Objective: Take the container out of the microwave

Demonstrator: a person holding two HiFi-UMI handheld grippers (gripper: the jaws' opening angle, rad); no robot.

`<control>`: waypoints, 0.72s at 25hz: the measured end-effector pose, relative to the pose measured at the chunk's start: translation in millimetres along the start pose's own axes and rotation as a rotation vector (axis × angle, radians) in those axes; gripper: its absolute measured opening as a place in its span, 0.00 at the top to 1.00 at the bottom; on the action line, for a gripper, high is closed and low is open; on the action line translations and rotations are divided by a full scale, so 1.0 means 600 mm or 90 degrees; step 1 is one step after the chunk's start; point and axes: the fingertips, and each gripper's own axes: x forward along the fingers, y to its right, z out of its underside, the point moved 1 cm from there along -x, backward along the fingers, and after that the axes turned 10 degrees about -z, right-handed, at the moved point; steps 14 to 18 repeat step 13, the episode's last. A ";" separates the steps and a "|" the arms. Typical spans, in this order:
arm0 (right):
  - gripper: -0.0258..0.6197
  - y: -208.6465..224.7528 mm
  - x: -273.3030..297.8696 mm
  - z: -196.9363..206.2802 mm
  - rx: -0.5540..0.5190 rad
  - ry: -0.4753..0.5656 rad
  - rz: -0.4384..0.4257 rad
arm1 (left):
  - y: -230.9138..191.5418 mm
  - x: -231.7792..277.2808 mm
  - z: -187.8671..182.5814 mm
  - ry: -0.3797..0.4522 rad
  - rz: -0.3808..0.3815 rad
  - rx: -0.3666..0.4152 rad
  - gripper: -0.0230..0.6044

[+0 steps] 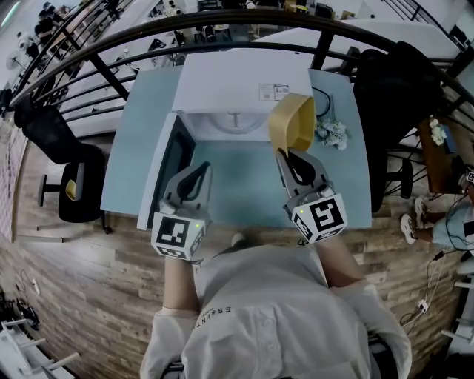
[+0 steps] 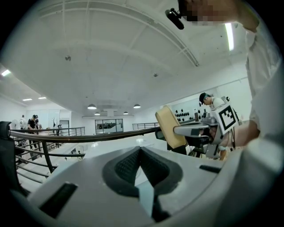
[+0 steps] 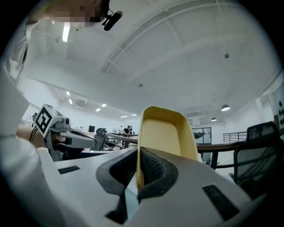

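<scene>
A white microwave [image 1: 244, 85] stands at the back of the pale blue table [image 1: 133, 148], its door [image 1: 167, 174] swung open to the left and the cavity with its turntable [image 1: 235, 122] showing. My right gripper [image 1: 285, 154] is shut on the rim of a yellow container [image 1: 291, 122], held tilted on edge in front of the microwave's right side. In the right gripper view the container [image 3: 166, 133] stands up from between the pads of my right gripper [image 3: 140, 153]. My left gripper [image 1: 194, 176] hovers over the table by the open door, shut and with nothing in it [image 2: 140, 150]. From the left gripper view the container [image 2: 170, 126] is at the right.
A small white bunch of flowers [image 1: 331, 133] and a black cable lie right of the microwave. A black chair [image 1: 74, 178] stands left of the table, and a dark chair with a jacket [image 1: 400, 89] at the right. A curved black railing [image 1: 222, 22] runs behind.
</scene>
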 end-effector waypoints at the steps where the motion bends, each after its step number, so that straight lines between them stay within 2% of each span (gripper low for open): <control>1: 0.93 0.001 0.002 0.002 0.000 -0.002 -0.001 | -0.001 0.002 0.000 0.000 0.000 -0.001 0.97; 18: 0.93 0.009 0.012 0.010 -0.011 -0.008 0.008 | -0.010 0.022 0.002 -0.005 0.000 -0.005 0.97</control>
